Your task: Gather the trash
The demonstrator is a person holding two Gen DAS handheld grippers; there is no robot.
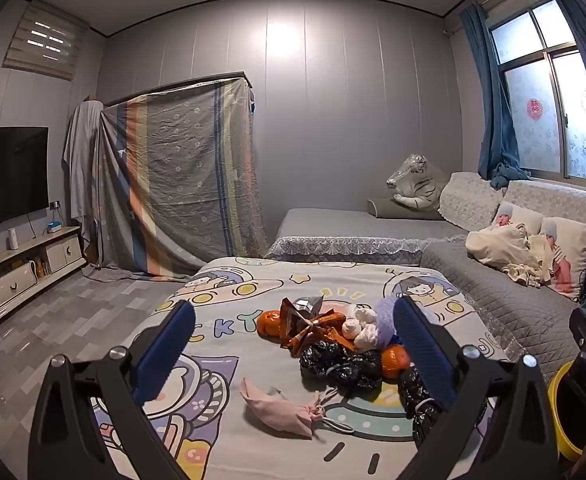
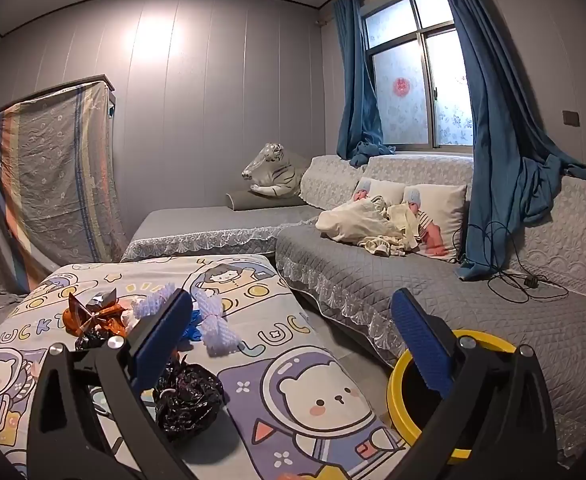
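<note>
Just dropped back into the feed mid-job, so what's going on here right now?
A person holds a gripper in each hand above a table with a cartoon cloth. The left gripper and right gripper are both open and empty. A trash pile is untouched: black bags, an orange wrapper, white foam netting, a pink pouch. A yellow-rimmed bin stands beside the table.
</note>
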